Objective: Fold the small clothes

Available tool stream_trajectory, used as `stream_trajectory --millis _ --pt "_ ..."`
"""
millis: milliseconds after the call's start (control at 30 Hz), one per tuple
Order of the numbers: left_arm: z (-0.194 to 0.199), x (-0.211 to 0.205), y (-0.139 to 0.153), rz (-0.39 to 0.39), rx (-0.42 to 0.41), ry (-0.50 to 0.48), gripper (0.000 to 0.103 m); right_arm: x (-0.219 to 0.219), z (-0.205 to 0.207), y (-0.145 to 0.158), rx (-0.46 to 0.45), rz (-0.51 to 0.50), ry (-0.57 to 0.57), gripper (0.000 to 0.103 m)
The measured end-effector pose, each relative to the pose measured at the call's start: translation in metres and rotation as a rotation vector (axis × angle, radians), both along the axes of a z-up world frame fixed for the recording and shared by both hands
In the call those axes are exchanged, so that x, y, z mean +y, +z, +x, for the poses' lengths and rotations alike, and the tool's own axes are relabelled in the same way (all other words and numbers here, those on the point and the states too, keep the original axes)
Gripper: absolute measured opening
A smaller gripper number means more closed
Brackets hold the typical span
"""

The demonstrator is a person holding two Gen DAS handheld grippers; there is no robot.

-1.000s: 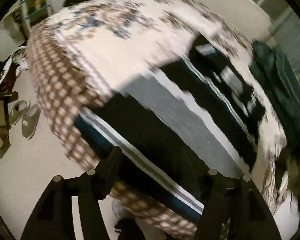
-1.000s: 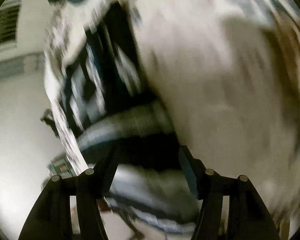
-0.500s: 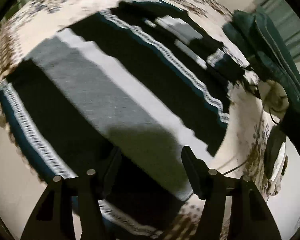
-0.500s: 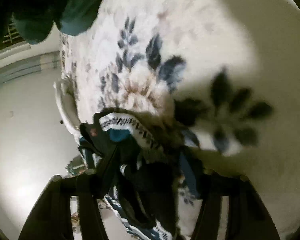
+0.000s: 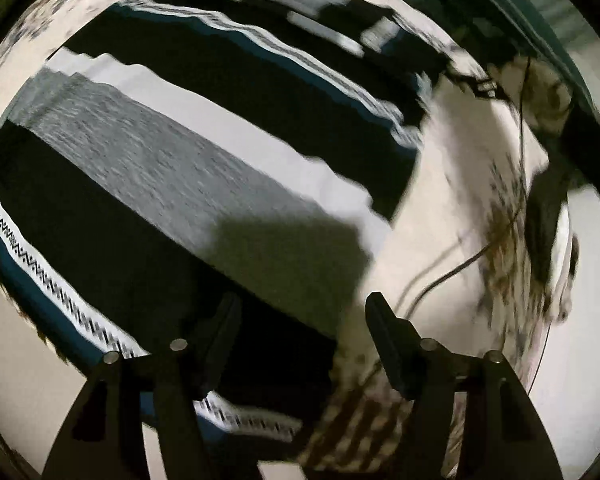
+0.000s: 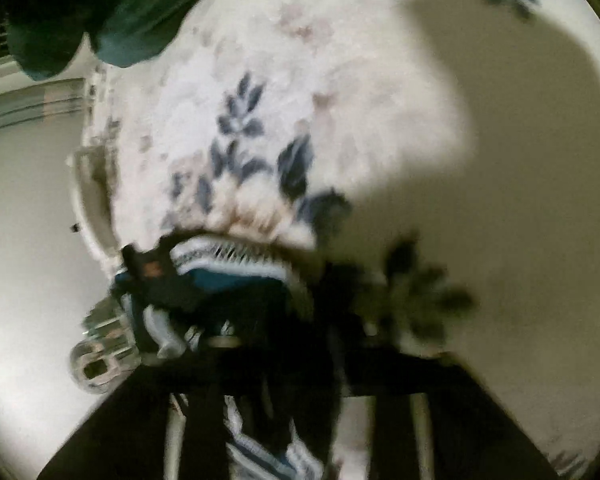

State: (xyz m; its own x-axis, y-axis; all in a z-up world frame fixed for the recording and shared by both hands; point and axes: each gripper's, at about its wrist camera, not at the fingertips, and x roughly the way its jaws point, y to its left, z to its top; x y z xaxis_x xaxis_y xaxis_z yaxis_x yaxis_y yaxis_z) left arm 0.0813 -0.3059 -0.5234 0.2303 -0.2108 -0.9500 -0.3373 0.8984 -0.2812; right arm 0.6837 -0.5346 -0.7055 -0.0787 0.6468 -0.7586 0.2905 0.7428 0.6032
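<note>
My left gripper [image 5: 300, 320] stood open over the sweater [image 5: 160, 168] at the bed [image 5: 452, 184] edge; right gripper [image 6: 292, 360] state unclear, jaws just opening.

Dim, motion-blurred fisheye views, hard shadows

Right wrist view is motion-blurred: right gripper [image 6: 296, 344] fingers are lost in dark bunched cloth [image 6: 220, 280], can't tell if the pads press on it. Small clear object [image 6: 100, 364] at the bedspread [image 6: 340, 100] edge is unidentifiable. Left wrist view: striped garment [image 5: 160, 168] is cut off at the left edge, far end smeared; dark pile [image 5: 500, 8] top right is unreadable.
</note>
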Motion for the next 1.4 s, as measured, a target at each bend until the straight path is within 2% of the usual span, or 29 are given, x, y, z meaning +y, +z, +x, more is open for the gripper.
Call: stream_trajectory --millis 167,267,367,433,467,500,567,700,733,767,800,833,967,1133,1267,1400 --pt "-0.012 -0.043 -0.009 0.033 0.048 -0.12 0.062 -0.04 -0.051 0.027 0.001 -0.056 0.113 0.056" --pt "-0.017 -0.068 -0.034 0.111 0.112 -0.186 0.062 -0.061 -0.082 0.028 0.029 -0.069 0.145 0.056" --pt "-0.019 -0.076 -0.062 0.194 0.152 -0.213 0.061 -0.069 -0.096 0.02 0.032 -0.014 0.133 0.056" --pt "-0.019 -0.075 -0.061 0.22 0.105 -0.218 0.036 -0.063 -0.091 0.01 0.022 0.045 0.093 0.063" --pt "-0.02 -0.073 -0.057 0.258 0.082 -0.215 0.004 -0.059 -0.085 0.006 0.008 0.075 0.075 0.066" --pt "-0.02 -0.069 -0.052 0.272 0.066 -0.213 0.002 -0.056 -0.078 0.003 -0.006 0.099 0.051 0.066" --pt "-0.022 -0.058 -0.041 0.233 0.036 -0.187 0.001 -0.044 -0.059 -0.009 -0.009 0.153 0.004 0.068" --pt "-0.029 -0.034 -0.016 0.165 -0.003 -0.121 0.001 -0.021 -0.032 -0.037 0.039 0.197 -0.068 0.071" --pt "-0.03 -0.026 -0.007 0.147 -0.016 -0.098 0.001 -0.015 -0.029 -0.04 0.045 0.181 -0.071 0.071" --pt "-0.031 -0.022 -0.001 0.131 -0.025 -0.082 0.001 -0.011 -0.026 -0.039 0.03 0.167 -0.069 0.064" --pt "-0.032 -0.017 0.006 0.112 -0.036 -0.066 0.001 -0.004 -0.024 -0.03 -0.026 0.133 -0.048 0.048" --pt "-0.033 -0.01 0.016 0.092 -0.059 -0.048 0.001 0.007 -0.021 -0.024 -0.053 0.1 -0.005 0.012" --pt "-0.032 0.019 0.043 0.028 -0.12 0.007 0.001 0.031 -0.019 0.02 -0.121 0.008 0.084 0.011" --pt "-0.029 0.066 0.077 -0.077 -0.213 0.106 0.001 0.073 -0.014 0.1 -0.185 -0.059 0.168 0.011" --pt "-0.032 0.123 0.099 -0.137 -0.289 0.179 0.001 0.14 -0.002 0.16 -0.236 -0.103 0.214 0.011" --pt "-0.039 0.193 0.1 -0.187 -0.304 0.267 0.001 0.225 0.013 0.192 -0.263 -0.169 0.234 0.011"
